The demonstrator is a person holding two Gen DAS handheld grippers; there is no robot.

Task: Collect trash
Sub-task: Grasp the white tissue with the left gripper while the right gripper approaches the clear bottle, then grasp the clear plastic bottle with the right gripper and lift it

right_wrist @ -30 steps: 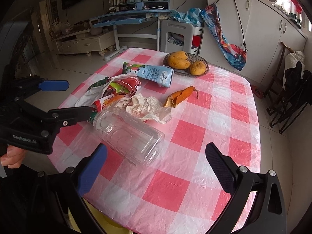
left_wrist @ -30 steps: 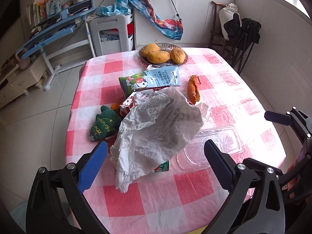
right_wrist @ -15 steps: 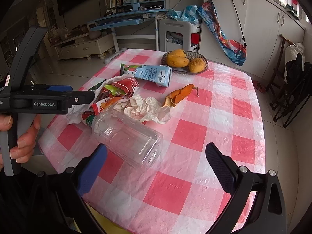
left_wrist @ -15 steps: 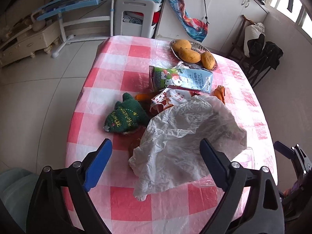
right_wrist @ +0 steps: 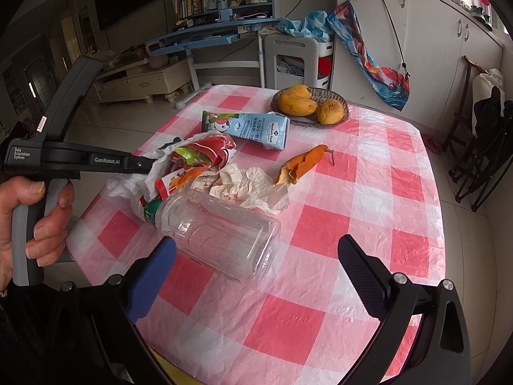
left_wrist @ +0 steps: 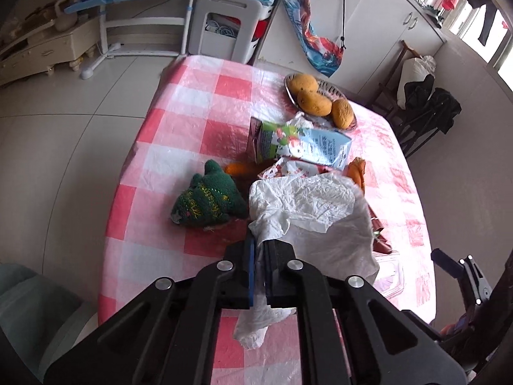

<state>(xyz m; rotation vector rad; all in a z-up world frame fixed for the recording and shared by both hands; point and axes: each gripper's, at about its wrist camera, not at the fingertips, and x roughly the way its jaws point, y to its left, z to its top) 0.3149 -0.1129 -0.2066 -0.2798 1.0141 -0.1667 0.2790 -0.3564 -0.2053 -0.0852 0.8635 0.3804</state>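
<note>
Left gripper (left_wrist: pixel 259 247) pinched bag (left_wrist: pixel 320 221) rim, jaws just closed on it | right gripper (right_wrist: pixel 256 256) wide, empty | table (right_wrist: pixel 400 199) near edge: bag, soft, light, slippery | bottle (right_wrist: pixel 221 237) stiff, light, take mid-body

Both fisheye cameras are looking steeply down along their own fingers from close over the checkered table (left_wrist: pixel 198 102), the left facing its near edge, the right facing its middle, both sharing the fruit basket (right_wrist: pixel 333 98) and milk carton (left_wrist: pixel 307 146).
</note>
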